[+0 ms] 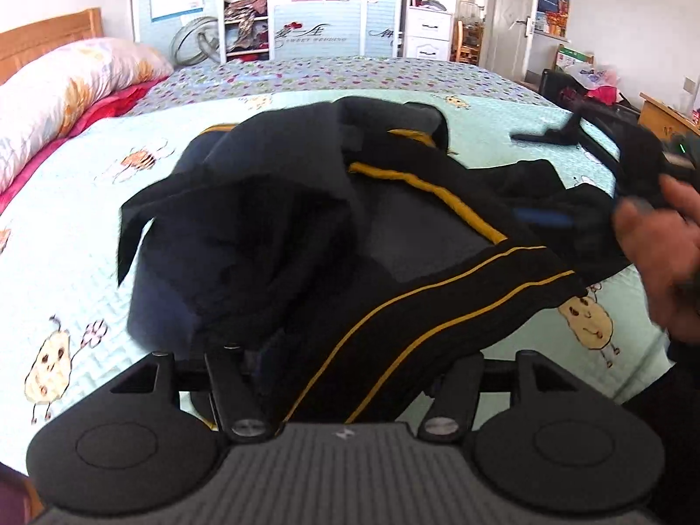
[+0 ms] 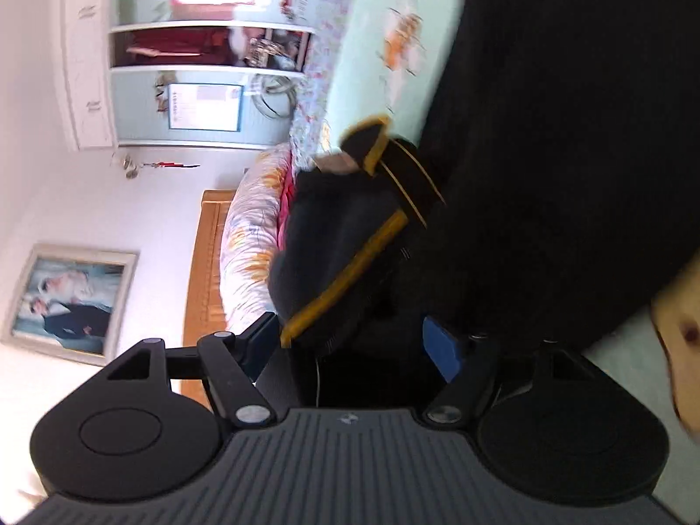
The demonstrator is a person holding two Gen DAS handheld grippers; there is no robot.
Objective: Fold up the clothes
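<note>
bed: biggest thing in my feeds. Its quilted pale-mint cover point(image 1: 78, 262) has cartoon bees and pear-like figures, and a floral band across the far side.

headboard: plain wooden slats point(image 1: 52, 30), far left.

pillow: long soft bolster point(image 1: 65, 87) with an orange flower print, lying along the left edge over something red.

jacket: a black and dark navy garment point(image 1: 306, 227), soft and matte, in a crumpled heap mid-bed. It isn't flat. The heap is wider than it is deep, sprawling left to right across my left view.

stripes: thin mustard-yellow piping point(image 1: 437, 297) in a pair, running from right in front of my left gripper diagonally up to the right. A wider yellow band sits further back.

left gripper: point(image 1: 341, 363) fingers spread apart. The striped end of the jacket is draped over and between them, hiding the tips, and I see no squeeze on it.

right gripper: point(image 2: 350, 341) rolled sideways, fingers wide apart. The blue pad point(image 2: 442, 350) is visible, with dark cloth bunched in the gap but not pinched.

hand: blurry point(image 1: 656, 253), at the right edge next to the jacket's right end.
</note>
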